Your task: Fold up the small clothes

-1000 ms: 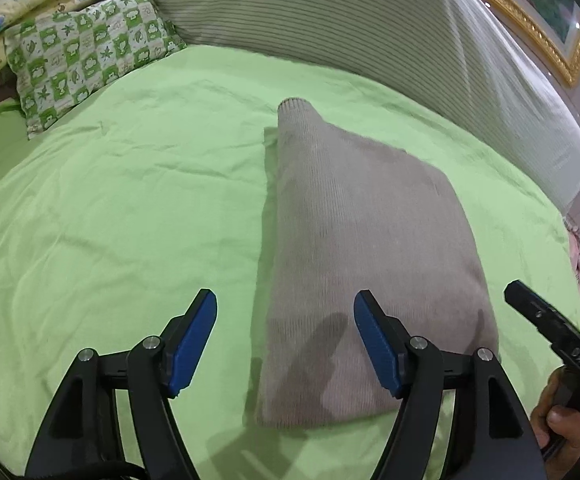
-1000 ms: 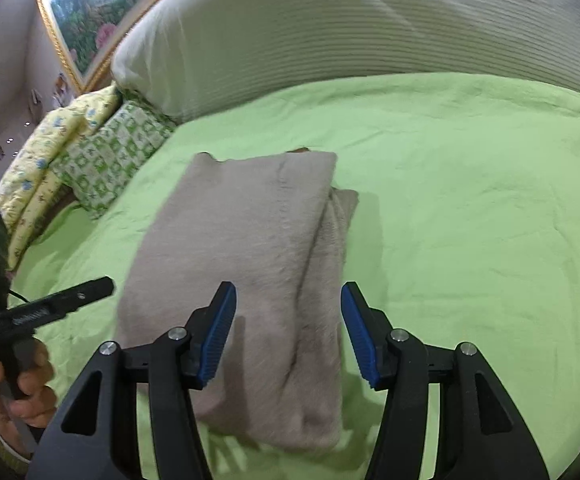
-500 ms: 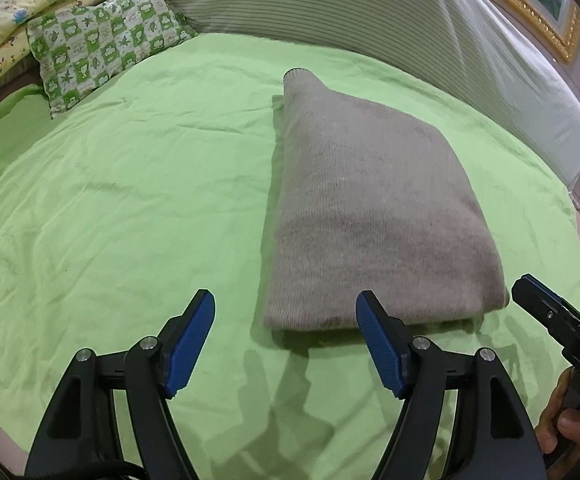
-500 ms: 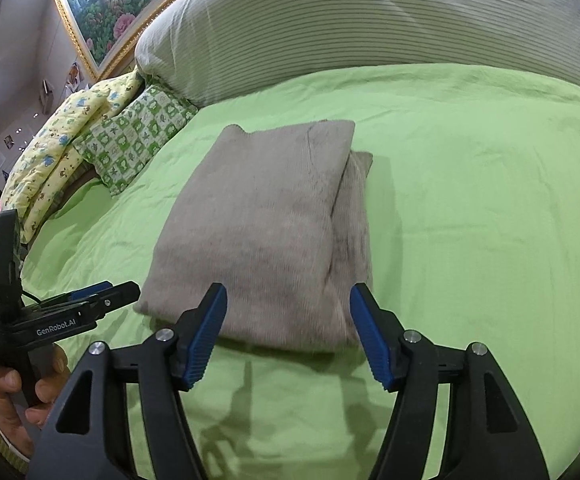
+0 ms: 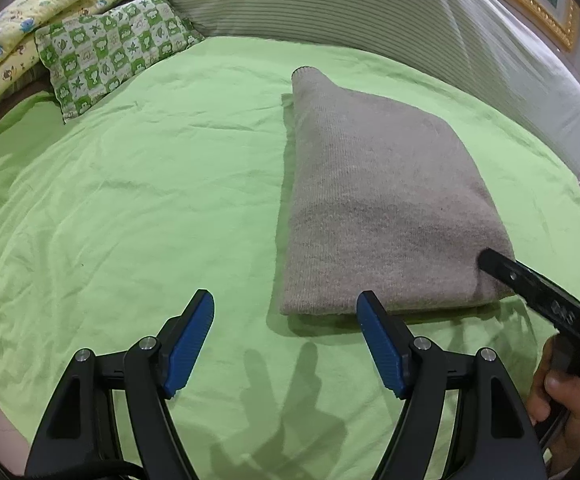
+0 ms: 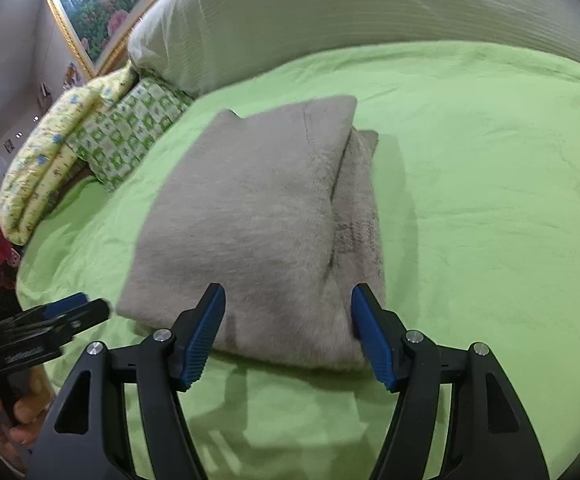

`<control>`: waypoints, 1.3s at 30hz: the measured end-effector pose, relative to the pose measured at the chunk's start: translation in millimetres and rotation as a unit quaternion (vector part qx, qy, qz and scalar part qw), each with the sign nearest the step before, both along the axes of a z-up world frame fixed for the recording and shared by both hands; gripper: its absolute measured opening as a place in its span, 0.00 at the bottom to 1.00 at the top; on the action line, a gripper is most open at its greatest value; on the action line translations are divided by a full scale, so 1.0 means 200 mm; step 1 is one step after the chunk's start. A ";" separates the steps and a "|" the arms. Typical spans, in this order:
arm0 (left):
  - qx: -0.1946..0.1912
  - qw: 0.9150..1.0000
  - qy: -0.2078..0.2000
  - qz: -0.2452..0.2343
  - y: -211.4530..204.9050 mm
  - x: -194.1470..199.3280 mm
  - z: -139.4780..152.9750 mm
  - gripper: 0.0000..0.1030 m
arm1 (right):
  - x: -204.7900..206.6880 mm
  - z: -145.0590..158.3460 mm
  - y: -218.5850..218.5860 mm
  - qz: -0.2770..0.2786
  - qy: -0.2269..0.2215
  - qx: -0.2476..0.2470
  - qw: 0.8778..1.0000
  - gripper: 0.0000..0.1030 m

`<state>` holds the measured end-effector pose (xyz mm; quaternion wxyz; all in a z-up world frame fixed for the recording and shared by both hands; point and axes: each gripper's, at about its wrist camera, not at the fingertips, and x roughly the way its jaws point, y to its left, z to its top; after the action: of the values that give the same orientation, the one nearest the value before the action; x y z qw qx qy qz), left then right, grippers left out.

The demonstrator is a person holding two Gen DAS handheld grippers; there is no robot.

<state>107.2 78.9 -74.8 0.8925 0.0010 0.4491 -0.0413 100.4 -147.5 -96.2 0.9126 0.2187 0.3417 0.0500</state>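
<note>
In the left wrist view, the left gripper [image 5: 286, 320] is seen with its blue-padded fingers [image 5: 188, 340] spread wide and nothing between them; only the green bedsheet [image 5: 130, 200] lies under the gap, and the right-hand finger tip sits just beside the near left corner of the folded grey sweater [image 5: 378, 200], whether touching cannot be told. The sweater is laid flat on the bed, right of centre, with wide bare sheet to its left and a striped bolster [image 5: 370, 12] beyond it; a green patterned pillow [image 5: 110, 48] is seen at the far left. The right gripper [image 5: 530, 288] is seen at the sweater's near right corner. In the right wrist view, the right gripper [image 6: 288, 328] is shown with fingers [image 6: 204, 336] apart, their jaws having just been closing, and the near edge of the sweater [image 6: 258, 208] lies between them without being visibly pinched. The sweater is seen as a neat rectangle with a narrower folded layer along its right side. Open sheet extends to the right. The left gripper [image 6: 62, 316] is seen near the sweater's near left corner, held by a hand [image 6: 6, 420].
</note>
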 end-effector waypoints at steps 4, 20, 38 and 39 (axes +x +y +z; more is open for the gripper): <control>0.009 1.000 -0.005 0.000 0.00 0.00 0.00 0.72 | 0.00 -0.01 -0.05 0.001 0.003 0.024 1.000 0.12; 0.023 1.000 -0.019 0.002 0.01 -0.07 0.03 0.72 | -0.14 0.00 -0.03 -0.027 0.024 -0.020 0.999 0.33; 0.039 0.998 -0.045 -0.012 -0.07 -0.26 0.08 0.78 | -0.39 0.09 0.10 -0.013 -0.017 -0.047 0.999 0.57; 0.040 0.998 -0.045 -0.013 -0.07 -0.27 0.08 0.78 | -0.40 0.09 0.10 -0.013 -0.018 -0.047 0.999 0.57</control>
<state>53.5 64.7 -58.8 0.9106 0.0440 0.4095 -0.0352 19.9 -127.8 -78.4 0.9285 0.1791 0.3243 0.0262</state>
